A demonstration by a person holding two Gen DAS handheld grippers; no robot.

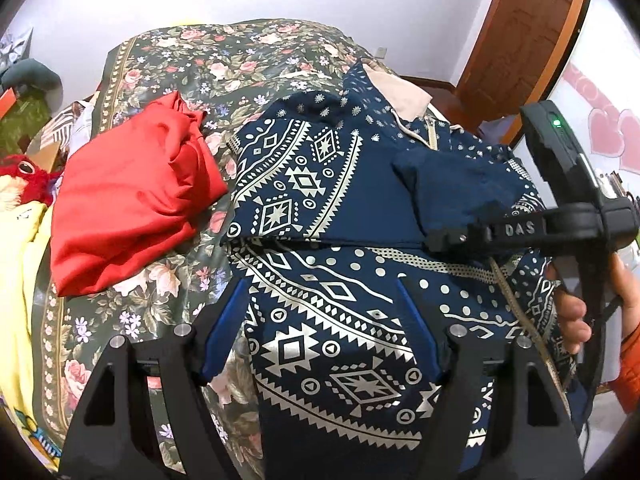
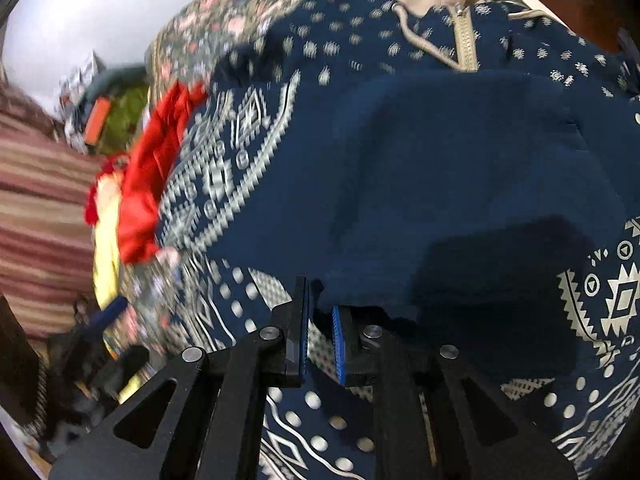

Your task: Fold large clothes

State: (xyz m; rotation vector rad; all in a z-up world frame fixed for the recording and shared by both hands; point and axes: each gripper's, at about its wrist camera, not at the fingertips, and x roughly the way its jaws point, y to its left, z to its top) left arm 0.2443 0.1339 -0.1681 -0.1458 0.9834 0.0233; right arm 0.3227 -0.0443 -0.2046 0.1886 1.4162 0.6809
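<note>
- While you worked over the bed, the navy hooded garment with cream geometric print point(image 1: 340, 332) lay spread on the floral bedspread point(image 1: 192, 64), one plain navy sleeve point(image 1: 452, 184) folded across its chest.
- Your left hand-held gripper point(image 1: 320, 320) hovered wide open above the lower front of the garment, holding nothing.
- Your right hand-held gripper point(image 2: 319, 332) was nearly closed, only a narrow gap between the blue pads; the sleeve's edge sat right at the tips, and I could not tell whether the cloth was truly pinched.
- Judging from that shallow bite, the sleeve could have slipped free if you pulled quickly, undoing the fold.
- The loose cream drawcord point(image 1: 516, 304) trailing down the front could have snagged on a finger.
- The crumpled red garment point(image 1: 132, 204) lay just beside the navy one, so a wide sweep might have dragged it along.
- Beyond the bed stood a pale wall and a brown wooden door point(image 1: 524, 32); a yellow cloth point(image 1: 24, 280) lay at the left edge.
</note>
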